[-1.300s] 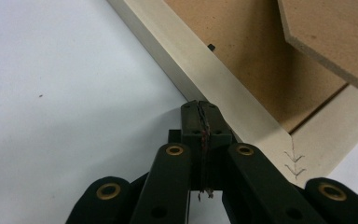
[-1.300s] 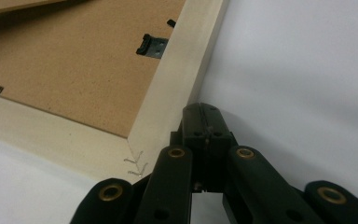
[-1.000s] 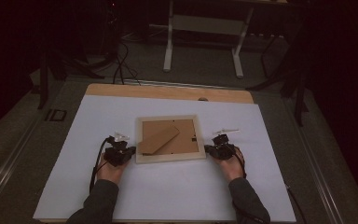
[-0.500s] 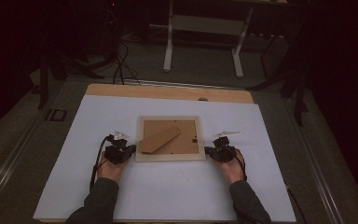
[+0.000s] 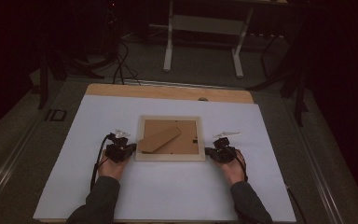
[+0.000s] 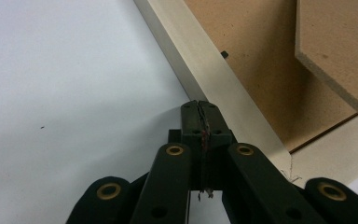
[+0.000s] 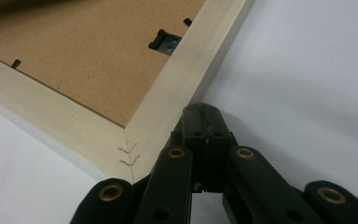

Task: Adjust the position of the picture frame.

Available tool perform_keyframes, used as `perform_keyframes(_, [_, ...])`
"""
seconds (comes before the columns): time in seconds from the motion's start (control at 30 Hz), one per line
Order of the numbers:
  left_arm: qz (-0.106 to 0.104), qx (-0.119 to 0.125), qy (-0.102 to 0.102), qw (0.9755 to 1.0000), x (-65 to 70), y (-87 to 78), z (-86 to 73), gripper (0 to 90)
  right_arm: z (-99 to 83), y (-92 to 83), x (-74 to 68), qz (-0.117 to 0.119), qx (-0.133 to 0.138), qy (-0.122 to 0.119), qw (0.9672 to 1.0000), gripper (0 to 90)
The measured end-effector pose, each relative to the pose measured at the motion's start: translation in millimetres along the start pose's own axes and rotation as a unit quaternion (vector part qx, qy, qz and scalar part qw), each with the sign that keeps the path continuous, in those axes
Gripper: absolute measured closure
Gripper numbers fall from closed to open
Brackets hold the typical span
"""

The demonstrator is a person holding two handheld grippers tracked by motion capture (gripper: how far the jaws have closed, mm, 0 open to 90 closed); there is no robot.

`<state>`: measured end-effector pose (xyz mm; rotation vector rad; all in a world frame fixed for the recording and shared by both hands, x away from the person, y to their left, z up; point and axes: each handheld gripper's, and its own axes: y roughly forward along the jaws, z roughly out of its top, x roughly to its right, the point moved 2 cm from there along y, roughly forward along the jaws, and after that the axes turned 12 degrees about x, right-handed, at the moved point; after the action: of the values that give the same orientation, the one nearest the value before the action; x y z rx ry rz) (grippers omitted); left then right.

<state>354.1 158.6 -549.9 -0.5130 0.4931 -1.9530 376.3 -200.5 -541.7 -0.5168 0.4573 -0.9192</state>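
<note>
A pale wooden picture frame (image 5: 169, 156) lies face down on the white table, brown backing board up. Its cardboard easel stand (image 5: 159, 138) slants across the backing. My left gripper (image 5: 129, 150) is shut, with its tips against the frame's left rail near the front corner (image 6: 200, 105). On the other side my right gripper (image 5: 208, 151) is shut too, its tips (image 7: 201, 109) at the frame's right rail (image 7: 186, 74) near the front corner. Nothing is between either pair of jaws. A black hanger clip (image 7: 163, 42) sits on the backing by the right rail.
A white sheet (image 5: 168, 191) covers the wooden tabletop (image 5: 168, 92). Dark floor with cables (image 5: 121, 65) and a white desk leg frame (image 5: 203, 42) lie beyond the far edge. A small dark hole (image 5: 203, 99) marks the far wooden strip.
</note>
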Motion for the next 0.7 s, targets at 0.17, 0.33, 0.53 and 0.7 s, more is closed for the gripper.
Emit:
perform_keyframes(0.17, [-0.001,0.001,-0.002,1.0,-0.7,0.9,0.7,90.0,-0.6,-0.4,-0.2,-0.001,0.002,0.002,1.0,90.0])
perform_keyframes(0.33, [0.003,0.001,-0.004,1.0,0.0,1.3,0.8,90.0,-1.7,-0.9,0.1,0.001,0.004,0.004,1.0,90.0])
perform_keyframes(0.53, [0.008,0.002,-0.01,0.9999,1.8,2.6,1.4,90.0,-4.0,-1.7,3.7,0.012,0.013,0.023,0.9996,90.0])
perform_keyframes(0.7, [0.008,0.0,-0.01,0.9999,2.1,2.9,1.9,90.0,-4.6,-2.1,3.1,0.009,0.016,0.019,0.9997,90.0])
